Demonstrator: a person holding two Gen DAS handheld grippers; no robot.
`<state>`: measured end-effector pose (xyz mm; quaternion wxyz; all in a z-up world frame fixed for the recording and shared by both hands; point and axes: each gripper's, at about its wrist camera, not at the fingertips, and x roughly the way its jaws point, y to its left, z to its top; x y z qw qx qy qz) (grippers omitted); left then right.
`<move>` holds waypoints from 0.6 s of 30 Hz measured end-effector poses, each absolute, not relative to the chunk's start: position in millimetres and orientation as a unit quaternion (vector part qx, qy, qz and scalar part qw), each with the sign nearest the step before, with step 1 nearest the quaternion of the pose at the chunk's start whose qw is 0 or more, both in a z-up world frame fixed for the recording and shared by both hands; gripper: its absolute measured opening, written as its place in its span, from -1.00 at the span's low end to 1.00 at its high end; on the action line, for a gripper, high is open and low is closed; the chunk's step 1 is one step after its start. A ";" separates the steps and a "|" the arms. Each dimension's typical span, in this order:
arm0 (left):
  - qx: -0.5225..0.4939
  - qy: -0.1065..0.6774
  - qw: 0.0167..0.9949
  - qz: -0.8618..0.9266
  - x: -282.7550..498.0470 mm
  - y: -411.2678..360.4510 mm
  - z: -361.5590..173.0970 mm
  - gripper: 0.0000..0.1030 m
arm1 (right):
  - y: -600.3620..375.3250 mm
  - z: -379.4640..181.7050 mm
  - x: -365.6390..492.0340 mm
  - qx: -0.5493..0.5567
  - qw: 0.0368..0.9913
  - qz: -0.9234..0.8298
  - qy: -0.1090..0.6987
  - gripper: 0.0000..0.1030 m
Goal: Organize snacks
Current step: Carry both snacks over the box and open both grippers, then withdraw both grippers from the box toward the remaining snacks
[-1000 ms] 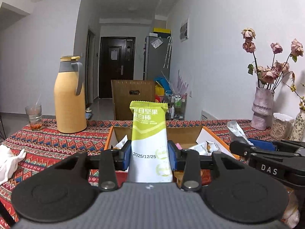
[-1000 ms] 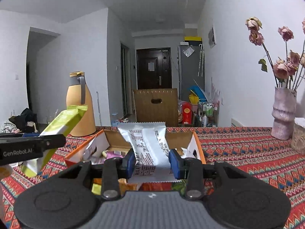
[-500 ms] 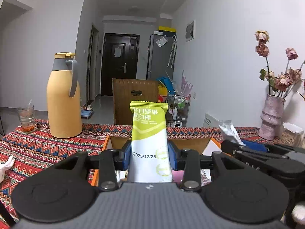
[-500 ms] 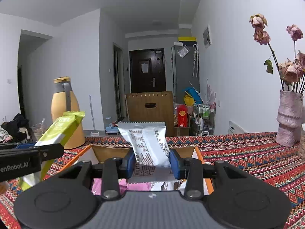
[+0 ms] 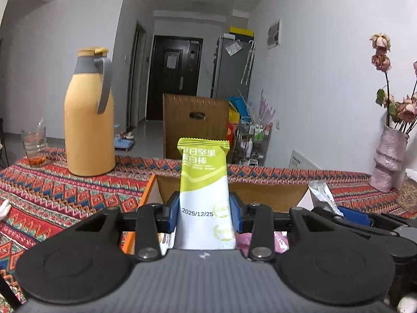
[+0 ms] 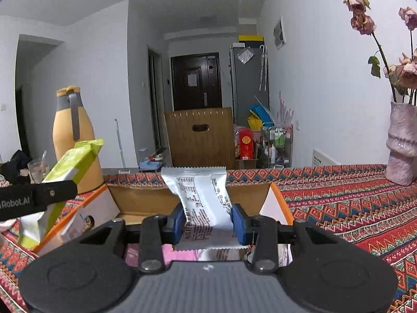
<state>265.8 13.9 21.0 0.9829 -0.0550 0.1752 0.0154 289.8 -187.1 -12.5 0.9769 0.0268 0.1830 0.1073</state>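
Note:
My left gripper is shut on a green and white snack bar, held upright over the near left part of an open cardboard box with orange edges. My right gripper is shut on a silver snack packet above the same box. The green bar and the left gripper's finger show at the left of the right wrist view. The silver packet shows at the right of the left wrist view. Pink packets lie inside the box.
A yellow thermos jug and a glass stand at the back left on the patterned tablecloth. A pink vase with dried roses stands at the right. A wooden chair back rises behind the table.
Both grippers have moved forward and lower over the box, still holding their snacks. The box now fills more of the lower view.

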 end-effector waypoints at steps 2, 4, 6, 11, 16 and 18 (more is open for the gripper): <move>-0.056 0.184 0.981 0.013 269.7 15.1 15.8 -0.24 | -184.6 -17.0 291.5 0.023 0.976 0.108 0.189 -0.27; -0.057 0.192 0.980 0.010 272.5 16.0 12.1 -0.23 | -183.5 -20.0 293.6 0.019 0.975 0.108 0.195 -0.27; -0.058 0.200 0.978 0.001 273.1 15.7 9.3 -0.19 | -182.8 -22.9 295.3 0.016 0.974 0.105 0.201 -0.27; -0.065 0.181 0.981 0.025 264.4 18.7 12.4 1.00 | -186.7 -26.2 295.8 0.022 0.974 0.082 0.212 0.68; -0.079 0.185 0.979 0.038 263.5 23.7 14.5 1.00 | -193.9 -25.3 292.7 0.036 0.976 0.066 0.207 1.00; -0.082 0.191 0.977 0.040 264.3 23.5 13.6 1.00 | -195.6 -25.1 292.0 0.041 0.975 0.066 0.209 1.00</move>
